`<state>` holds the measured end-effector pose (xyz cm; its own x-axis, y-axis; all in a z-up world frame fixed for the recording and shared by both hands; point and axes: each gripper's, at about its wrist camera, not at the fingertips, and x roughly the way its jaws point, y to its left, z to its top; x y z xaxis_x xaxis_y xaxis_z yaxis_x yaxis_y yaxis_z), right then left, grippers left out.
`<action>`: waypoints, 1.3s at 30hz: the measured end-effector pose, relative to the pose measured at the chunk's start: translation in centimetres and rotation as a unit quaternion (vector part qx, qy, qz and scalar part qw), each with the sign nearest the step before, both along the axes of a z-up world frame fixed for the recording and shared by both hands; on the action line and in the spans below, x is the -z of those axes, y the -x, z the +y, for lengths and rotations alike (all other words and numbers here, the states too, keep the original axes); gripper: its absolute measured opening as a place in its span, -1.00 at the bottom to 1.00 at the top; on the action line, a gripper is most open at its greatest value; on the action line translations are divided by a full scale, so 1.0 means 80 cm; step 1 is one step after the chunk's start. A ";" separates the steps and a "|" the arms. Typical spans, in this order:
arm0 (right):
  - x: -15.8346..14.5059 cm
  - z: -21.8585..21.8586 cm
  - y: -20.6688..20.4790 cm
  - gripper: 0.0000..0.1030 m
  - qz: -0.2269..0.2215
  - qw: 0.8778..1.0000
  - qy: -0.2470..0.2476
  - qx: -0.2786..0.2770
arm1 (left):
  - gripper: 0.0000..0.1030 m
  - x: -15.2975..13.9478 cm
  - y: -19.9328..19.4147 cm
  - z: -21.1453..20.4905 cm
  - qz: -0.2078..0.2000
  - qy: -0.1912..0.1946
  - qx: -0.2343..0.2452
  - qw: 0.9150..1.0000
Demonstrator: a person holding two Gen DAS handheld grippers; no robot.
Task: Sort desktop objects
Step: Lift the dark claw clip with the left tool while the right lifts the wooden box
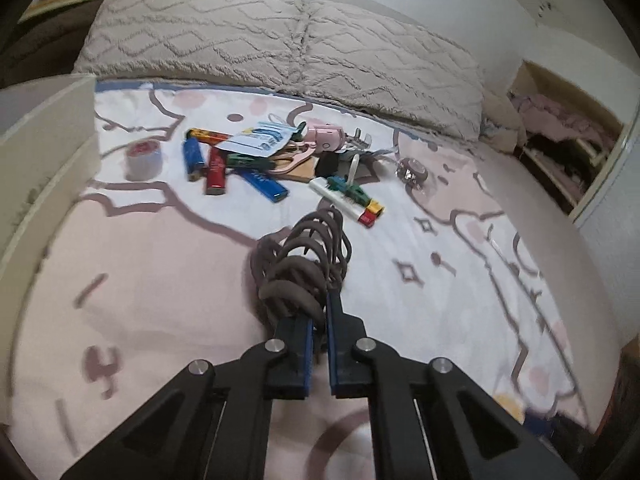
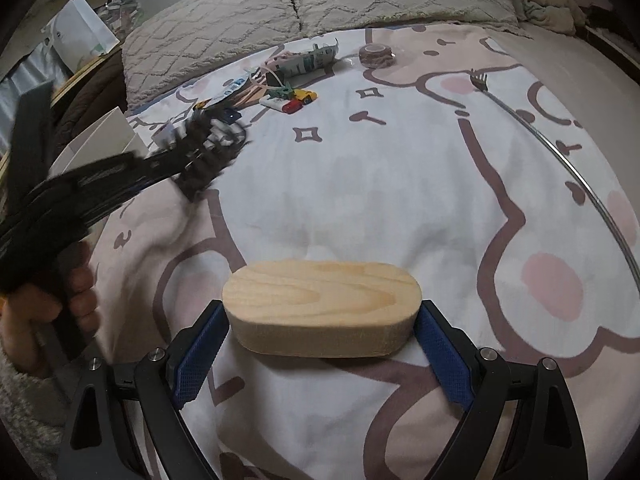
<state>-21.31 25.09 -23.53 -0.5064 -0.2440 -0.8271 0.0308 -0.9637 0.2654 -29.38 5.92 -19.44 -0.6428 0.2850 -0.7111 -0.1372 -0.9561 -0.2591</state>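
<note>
My left gripper (image 1: 320, 304) pinches the brown hair ties (image 1: 304, 256); loose loops may slip. My right gripper (image 2: 320, 332) clamps the wooden block (image 2: 320, 300) endwise; it could twist free.

Two textured beige pillows (image 1: 280, 52) lie along the patterned bedsheet (image 1: 460, 264).

Nothing legible anywhere. In the left wrist view, upper middle of the frame, the white packet (image 1: 256, 141) carries blue printing, but it is too blurred to read. The red lighter (image 1: 216, 172) and the blue lighter (image 1: 264, 184) below it show faint markings, none readable. In the right wrist view, upper left of the frame, the white paper bag (image 2: 82, 36) bears a small blue mark that cannot be made out, and the printed wrapper (image 2: 310, 60) at upper middle shows only smeared pattern.
</note>
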 end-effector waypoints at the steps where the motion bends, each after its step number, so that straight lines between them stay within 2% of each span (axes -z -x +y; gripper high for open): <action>1: 0.001 0.001 -0.002 0.81 0.000 1.000 0.002 0.000 | -0.87 -0.003 -0.009 -0.004 0.002 0.016 0.005 1.000; 3: 0.002 0.001 -0.005 0.81 0.001 1.000 0.002 0.000 | -0.87 -0.006 -0.021 -0.011 0.005 0.044 0.013 0.999; 6: 0.005 0.001 -0.007 0.81 0.002 1.000 0.000 -0.001 | -0.87 -0.013 -0.041 -0.014 0.024 0.115 0.031 0.993; 7: 0.007 0.000 -0.008 0.81 0.002 1.000 -0.001 -0.001 | -0.87 -0.015 -0.049 -0.011 0.036 0.146 0.040 0.988; 8: 0.008 -0.001 -0.009 0.81 0.003 1.000 -0.003 0.001 | -0.87 -0.016 -0.060 -0.004 0.053 0.189 0.054 0.979; 9: 0.009 -0.002 -0.009 0.81 0.005 1.000 -0.006 0.000 | -0.87 -0.014 -0.068 0.002 0.068 0.224 0.068 0.970; 12: 0.011 -0.003 -0.011 0.81 0.010 1.000 -0.009 -0.003 | -0.87 0.002 -0.101 0.031 0.112 0.328 0.131 0.929; 13: 0.011 -0.002 -0.012 0.81 0.011 1.000 -0.007 -0.004 | -0.87 0.014 -0.115 0.043 0.125 0.362 0.159 0.910; 14: 0.011 -0.001 -0.012 0.81 0.012 1.000 -0.005 -0.006 | -0.87 0.020 -0.121 0.049 0.132 0.379 0.173 0.899; 16: 0.011 0.000 -0.013 0.81 0.012 1.000 -0.002 -0.009 | -0.86 0.039 -0.141 0.064 0.156 0.427 0.212 0.865; 18: 0.011 0.001 -0.015 0.81 0.014 1.000 -0.003 -0.015 | -0.83 0.045 -0.151 0.071 0.168 0.447 0.235 0.846; 19: 0.012 0.000 -0.015 0.81 0.016 1.000 -0.007 -0.020 | -0.80 0.046 -0.155 0.072 0.169 0.446 0.249 0.843; 21: 0.016 -0.001 -0.017 0.81 0.019 0.999 -0.012 -0.025 | -0.72 0.044 -0.158 0.073 0.164 0.441 0.261 0.843; 23: 0.019 -0.002 -0.017 0.82 0.024 0.999 -0.014 -0.027 | -0.68 0.044 -0.159 0.072 0.147 0.432 0.277 0.846; 24: 0.021 -0.003 -0.018 0.82 0.025 0.999 -0.015 -0.027 | -0.60 0.044 -0.160 0.072 0.140 0.426 0.283 0.848; 26: 0.023 -0.004 -0.018 0.85 0.027 0.999 -0.017 -0.029 | 0.00 0.039 -0.159 0.068 0.109 0.387 0.289 0.869; 29: 0.026 -0.009 -0.017 0.97 0.030 0.999 -0.020 -0.040 | 0.36 0.020 -0.158 0.054 0.058 0.298 0.289 0.908; 31: 0.027 -0.012 -0.018 1.00 0.033 0.998 -0.025 -0.042 | 0.47 0.013 -0.159 0.048 0.030 0.257 0.276 0.926; 34: 0.028 -0.012 -0.020 1.00 0.036 0.998 -0.027 -0.043 | 0.54 0.008 -0.154 0.039 0.013 0.231 0.224 0.947; 37: 0.029 -0.012 -0.020 1.00 0.039 0.998 -0.027 -0.042 | 0.57 0.007 -0.136 0.031 0.001 0.204 0.162 0.965; 39: 0.030 -0.013 -0.019 1.00 0.039 0.998 -0.027 -0.042 | 0.57 0.010 -0.125 0.027 -0.014 0.182 0.129 0.975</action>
<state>-19.77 24.06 -25.89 -0.5489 -0.2447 -0.7993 0.1311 -0.9696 0.2068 -19.38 8.06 -20.27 -0.5625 0.1604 -0.8111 -0.3833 -0.9198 0.0840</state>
